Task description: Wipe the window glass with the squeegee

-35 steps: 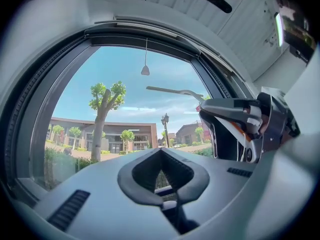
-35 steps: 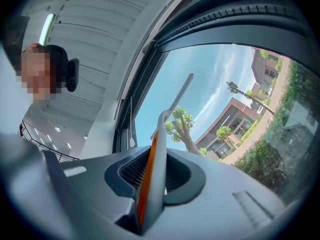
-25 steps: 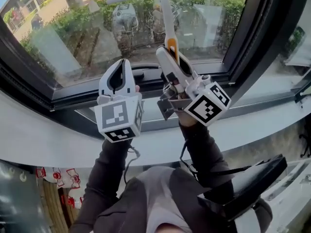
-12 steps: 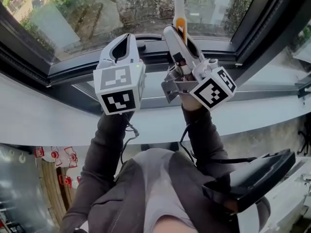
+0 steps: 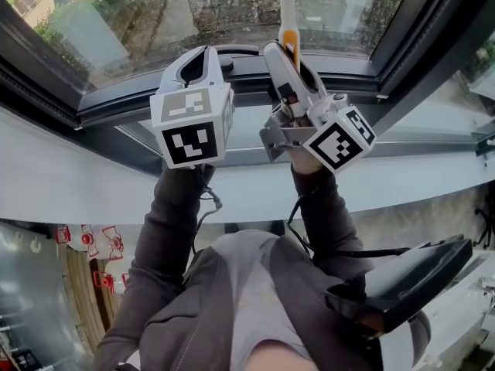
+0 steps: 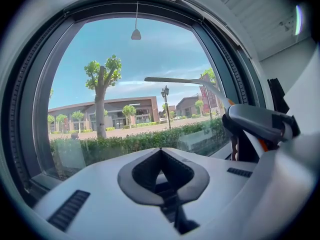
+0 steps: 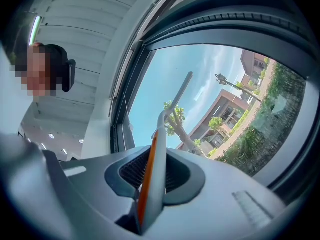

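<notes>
**glassguy:** Your right hand-held gripper (image 7: 152, 174) is clamped on the squeegee (image 7: 161, 134), right down at the near end of its handle. The orange strip (image 7: 146, 184) sits between the jaws. The blade (image 6: 175, 80) is far up by the window glass (image 6: 125, 59), well above the jaws. I can't tell if the rubber is actually touching the pane. Your left hand-held gripper (image 6: 161, 150) has its jaws together on nothing, just left of the right one, near the bottom window frame (image 5: 100, 103).

**wipermike:** Agreed. On handling, my guess is it's light: a thin, stiff shaft with a wide crossbar on top. The catch is leverage. You're holding the very end of a long handle, so any push on the glass will try to twist the blade or rock it in the jaws. The handle looks smooth too, so it could swivel.

**glassguy:** Yep. If it starts rolling on you, I'd take hold higher up the shaft, nearer the blade, or steady it there with your free left one. Go easy on pressure. The rubber edge is probably the only soft bit, and it does the work, so you don't need to lean on it.
</notes>
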`<state>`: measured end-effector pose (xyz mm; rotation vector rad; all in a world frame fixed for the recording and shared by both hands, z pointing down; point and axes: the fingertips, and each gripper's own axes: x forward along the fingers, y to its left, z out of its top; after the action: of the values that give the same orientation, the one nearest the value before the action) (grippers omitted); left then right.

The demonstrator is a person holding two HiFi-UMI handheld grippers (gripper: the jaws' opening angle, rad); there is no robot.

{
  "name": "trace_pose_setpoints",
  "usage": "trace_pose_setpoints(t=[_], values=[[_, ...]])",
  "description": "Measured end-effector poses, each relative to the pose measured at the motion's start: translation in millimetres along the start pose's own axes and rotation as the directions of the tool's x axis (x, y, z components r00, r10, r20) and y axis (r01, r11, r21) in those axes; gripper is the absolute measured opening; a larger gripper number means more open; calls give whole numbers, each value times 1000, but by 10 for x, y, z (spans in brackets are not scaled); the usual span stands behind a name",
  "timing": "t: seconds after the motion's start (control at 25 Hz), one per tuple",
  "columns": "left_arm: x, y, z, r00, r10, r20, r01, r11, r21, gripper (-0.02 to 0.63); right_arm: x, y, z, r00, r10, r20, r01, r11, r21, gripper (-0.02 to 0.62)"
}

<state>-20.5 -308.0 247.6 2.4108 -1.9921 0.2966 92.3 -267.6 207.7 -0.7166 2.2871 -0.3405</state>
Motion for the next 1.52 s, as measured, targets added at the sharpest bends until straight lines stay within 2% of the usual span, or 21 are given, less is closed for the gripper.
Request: trace_pose_setpoints(t=[0.32,0.6,0.92,1.52], values=[[-50,91,-229,999,-9,-37,8,999,-43,2,-87,-4,-288,1000,-13,-22,14,1000,24,63],[-93,-103,-135,999,-7,-37,6,999,-43,2,-281,-35,-197,999,-20,-29,21,999,44,61],[-71,-110,-181,998,-5,-57,3,999,-43,2,-401,-128,-350,998,-32,-52,36,997,68,60],[-99,-109,-159,999,-14,-46,12,998,-55,2,-571,-220,-581,996,-58,-70,66,991,117,58]])
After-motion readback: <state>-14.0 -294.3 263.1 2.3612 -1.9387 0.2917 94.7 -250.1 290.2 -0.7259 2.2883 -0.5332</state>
